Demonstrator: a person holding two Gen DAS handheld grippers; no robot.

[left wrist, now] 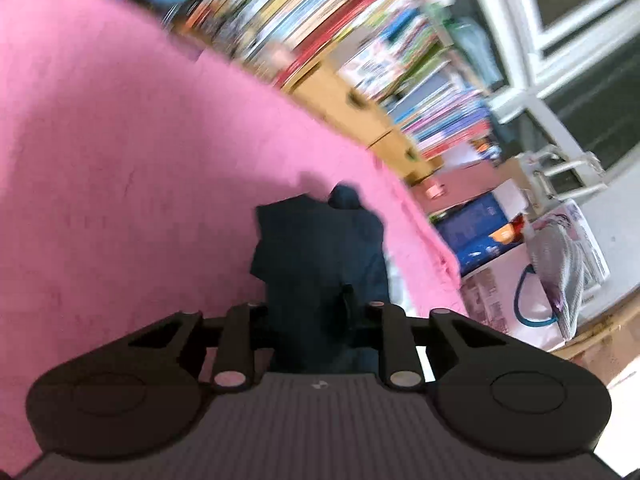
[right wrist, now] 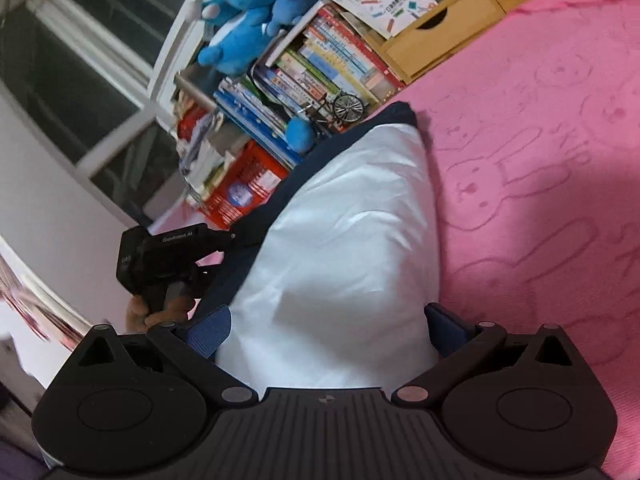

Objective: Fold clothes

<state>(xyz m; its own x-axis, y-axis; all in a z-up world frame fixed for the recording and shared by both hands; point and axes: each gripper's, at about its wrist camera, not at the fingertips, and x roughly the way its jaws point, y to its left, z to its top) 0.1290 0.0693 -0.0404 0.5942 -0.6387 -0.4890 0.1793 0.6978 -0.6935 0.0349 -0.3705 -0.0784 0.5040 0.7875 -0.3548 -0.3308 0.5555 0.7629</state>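
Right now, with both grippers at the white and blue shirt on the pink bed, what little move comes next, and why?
Probably close the right hand-held gripper on the white cloth garment with dark navy trim. Its jaws stand wide apart with the fabric between them, while the left hand-held gripper looks shut on the navy part. With both gripping, the garment can be folded over the fluffy pink blanket.

Open pink blanket (right wrist: pixel 540 184) to the right, garment (right wrist: pixel 344 248) ahead, bookshelf clutter (right wrist: pixel 320 60) crowding the far edge
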